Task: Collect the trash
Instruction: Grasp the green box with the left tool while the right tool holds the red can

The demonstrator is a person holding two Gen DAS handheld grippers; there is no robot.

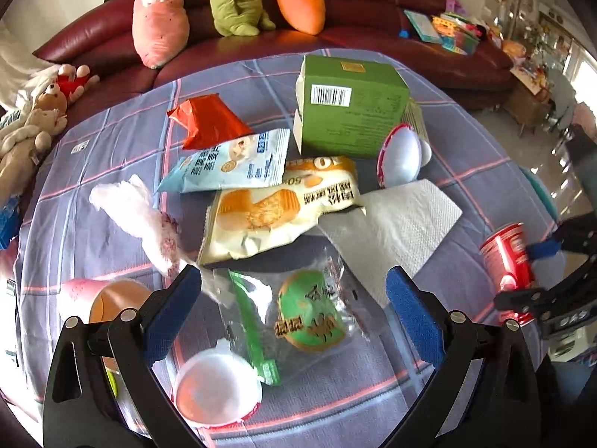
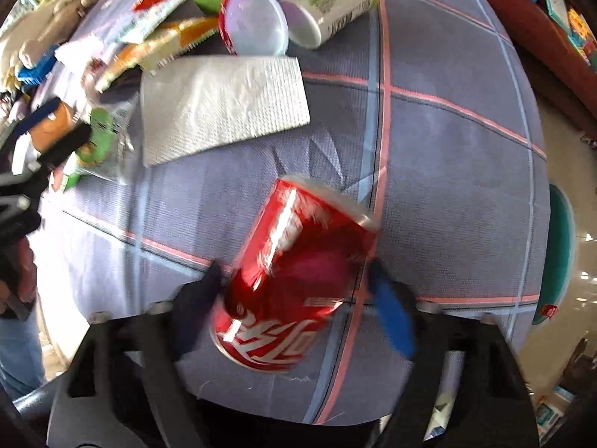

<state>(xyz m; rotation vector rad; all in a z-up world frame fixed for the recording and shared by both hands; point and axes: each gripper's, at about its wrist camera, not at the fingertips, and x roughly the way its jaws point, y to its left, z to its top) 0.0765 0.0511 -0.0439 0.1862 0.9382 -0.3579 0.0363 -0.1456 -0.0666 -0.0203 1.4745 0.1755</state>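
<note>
A table covered with a grey-purple checked cloth [image 1: 112, 156] holds a scatter of trash, with a dark red sofa [image 1: 373, 26] behind it carrying soft toys. In the left wrist view, the left gripper [image 1: 294, 291] hangs over the near part of the table with its blue-padded jaws spread wide and nothing pressed between them; below the gap lies a clear wrapper with a green label [image 1: 298, 310]. Just beyond that sit a yellow and white snack bag [image 1: 276, 212], a pale blue snack bag [image 1: 231, 164] and a crumpled red wrapper [image 1: 205, 119], overlapping one another. A white paper napkin [image 1: 395, 224] lies flat to the right of them, and a green box [image 1: 350, 112] stands behind it with a red-rimmed plastic lid [image 1: 399, 160] leaning at its side. A crumpled pink and white tissue [image 1: 141, 216] lies to the left, and an empty white cup with a red rim [image 1: 216, 388] lies near the bottom edge. In the right wrist view, the right gripper [image 2: 294, 291] points down at the cloth, and a red soda can [image 2: 294, 272] lies on its side between the jaws. The can is blurred; the left finger sits against its side, while I cannot tell whether the blue pad on the right touches it, so a firm grip cannot be confirmed. The can lies well apart from the main pile, near the table's right edge.
</note>
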